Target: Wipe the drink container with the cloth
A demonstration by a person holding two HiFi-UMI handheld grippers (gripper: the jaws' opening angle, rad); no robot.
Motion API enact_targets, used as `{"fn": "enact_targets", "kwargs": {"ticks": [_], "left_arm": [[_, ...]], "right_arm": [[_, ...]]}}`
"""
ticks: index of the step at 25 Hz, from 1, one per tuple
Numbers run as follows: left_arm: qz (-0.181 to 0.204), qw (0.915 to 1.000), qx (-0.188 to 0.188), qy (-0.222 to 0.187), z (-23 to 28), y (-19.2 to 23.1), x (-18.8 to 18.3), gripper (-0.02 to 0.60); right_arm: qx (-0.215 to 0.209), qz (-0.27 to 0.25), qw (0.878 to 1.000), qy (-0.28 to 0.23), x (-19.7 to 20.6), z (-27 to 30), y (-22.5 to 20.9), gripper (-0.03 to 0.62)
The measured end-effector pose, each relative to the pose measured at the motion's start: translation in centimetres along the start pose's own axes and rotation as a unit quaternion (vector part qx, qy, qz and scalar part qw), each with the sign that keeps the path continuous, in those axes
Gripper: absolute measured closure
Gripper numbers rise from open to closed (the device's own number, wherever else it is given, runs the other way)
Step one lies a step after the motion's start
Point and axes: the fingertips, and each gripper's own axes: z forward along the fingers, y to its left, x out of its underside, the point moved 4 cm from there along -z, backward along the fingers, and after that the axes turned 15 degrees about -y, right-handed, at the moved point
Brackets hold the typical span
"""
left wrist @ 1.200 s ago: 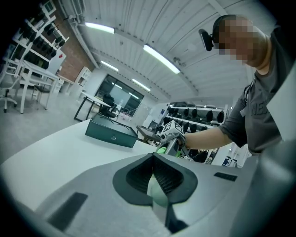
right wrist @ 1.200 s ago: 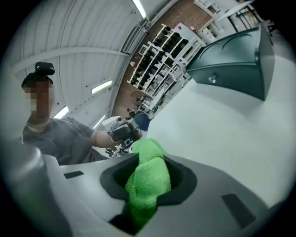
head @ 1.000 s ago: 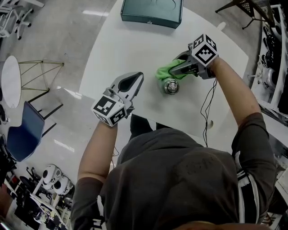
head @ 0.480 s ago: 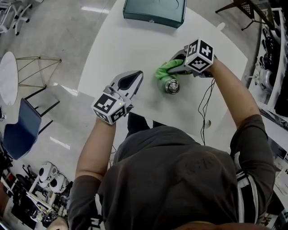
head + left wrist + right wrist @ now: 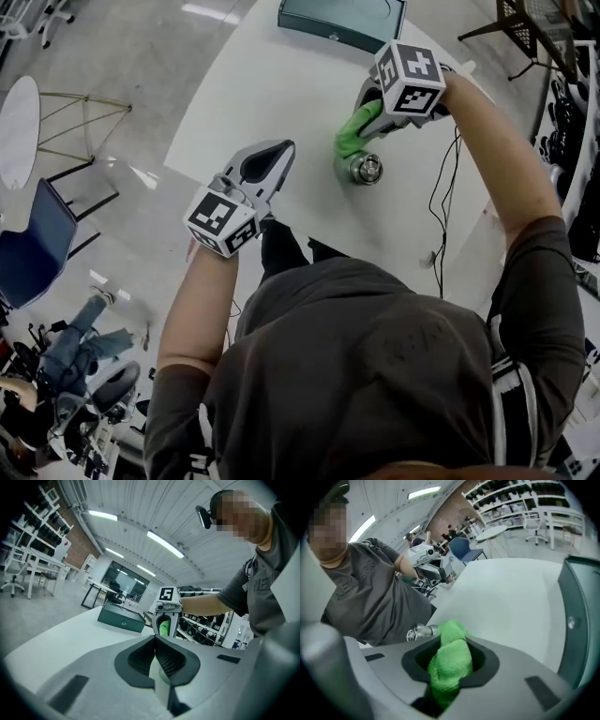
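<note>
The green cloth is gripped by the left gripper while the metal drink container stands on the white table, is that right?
Not quite. The green cloth is clamped in the right gripper, not the left; the right gripper view shows it between its fingers. The metal drink container does stand on the white table.

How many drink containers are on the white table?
1. A metal bottle stands on the table beside the green cloth in the right gripper. The person's body hides the near edge.
</note>
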Motion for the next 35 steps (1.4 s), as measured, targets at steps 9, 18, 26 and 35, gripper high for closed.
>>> {"fn": "enact_targets", "kwargs": {"ticks": [9,18,26,35], "left_arm": [[0.001,0.9987,-0.044,-0.024,-2.9,-0.1,0.4,0.577],[0.007,0.9973,-0.072,-0.010,-5.5,0.1,-0.7,0.577],[0.013,0.9991,-0.039,-0.011,-5.2,0.6,-3.5,0.577],[0.014,0.9952,0.095,0.019,-4.1,1.7,-4.9,0.577]], "right_arm": [[-0.080,-0.013,0.981,0.175,-0.6,6.0,-0.1,0.514],[0.007,-0.009,0.994,0.106,-1.4,7.2,-2.0,0.514],[0.230,0.001,0.942,-0.246,-7.8,-2.3,4.8,0.514],[0.359,0.176,0.777,-0.486,-5.1,1.4,11.4,0.514]]}}
